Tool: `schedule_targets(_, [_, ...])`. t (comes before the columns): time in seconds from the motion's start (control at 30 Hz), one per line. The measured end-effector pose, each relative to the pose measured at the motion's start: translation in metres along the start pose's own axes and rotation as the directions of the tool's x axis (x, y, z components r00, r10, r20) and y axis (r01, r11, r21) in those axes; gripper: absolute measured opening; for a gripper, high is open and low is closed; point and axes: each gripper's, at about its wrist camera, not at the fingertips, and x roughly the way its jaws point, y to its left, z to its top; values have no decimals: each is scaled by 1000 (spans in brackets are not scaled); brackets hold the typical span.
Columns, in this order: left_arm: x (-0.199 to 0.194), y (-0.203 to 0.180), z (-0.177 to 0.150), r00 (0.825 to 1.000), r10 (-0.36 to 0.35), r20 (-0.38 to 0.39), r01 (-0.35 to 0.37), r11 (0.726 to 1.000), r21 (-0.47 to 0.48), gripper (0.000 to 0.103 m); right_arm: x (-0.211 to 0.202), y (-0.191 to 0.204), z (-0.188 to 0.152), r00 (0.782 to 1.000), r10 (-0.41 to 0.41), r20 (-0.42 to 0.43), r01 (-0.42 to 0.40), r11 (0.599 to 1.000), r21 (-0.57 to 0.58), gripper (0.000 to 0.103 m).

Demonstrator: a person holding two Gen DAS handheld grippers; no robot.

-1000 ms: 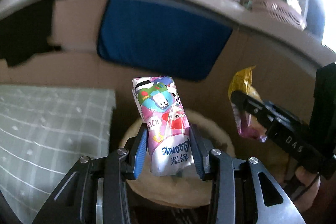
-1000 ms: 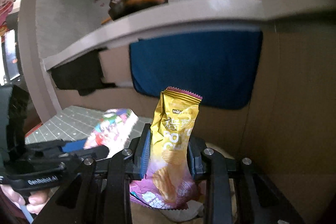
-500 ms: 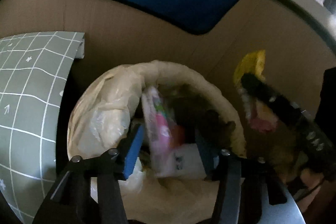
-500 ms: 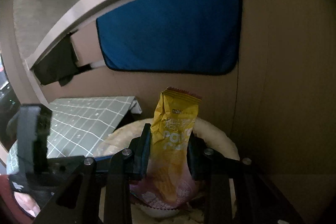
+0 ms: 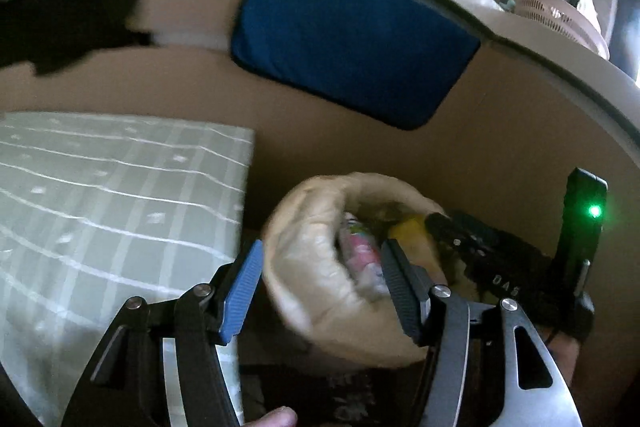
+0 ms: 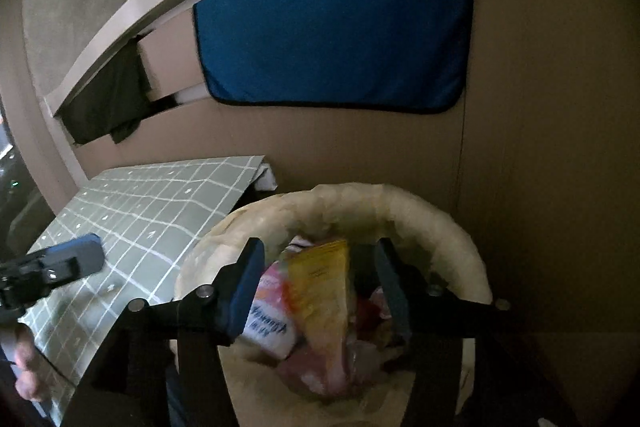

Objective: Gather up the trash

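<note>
The left gripper is hanging above the near rim of the trash bin, its 2 jaws opening wide with nothing pressed between them. The pink milk pouch is lying loose inside the bin, toward 1 o'clock from that gripper. The right gripper is hovering over the same bin, jaws opening, the pads clear of the yellow chip bag, which is tilting down into the liner between them, blurred. At 9 o'clock a green gridded mat is lying beside the bin. Farther back, at 12 o'clock, a blue cloth is hanging on a cardboard wall.
</note>
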Motion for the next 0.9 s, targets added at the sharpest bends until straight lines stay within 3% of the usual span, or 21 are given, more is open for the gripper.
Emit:
schedule_targets(0.2, [-59,0,-28,991,108,75,-110,994,26,62,-31,25,-15,1000,5,4,-4,999,-37,55])
schedule_targets(0.37, [-111,-9,-58,973,181,146,-195,977,91,61,-86,55,-34,997,33,72,-27,996,-82,55])
schedule_targets(0.5, [-148,-11,-83,944,268,195,-292,950,108,61,-130,79,-53,990,57,126,-45,994,-96,65])
schedule_targets(0.67, [-172,-13,-103,923,318,215,-346,933,103,61,-162,109,-74,988,49,148,-29,990,-136,65])
schedule_targets(0.9, [-204,-20,-114,881,371,294,-411,908,85,61,-191,151,-101,983,44,180,-4,977,-213,65])
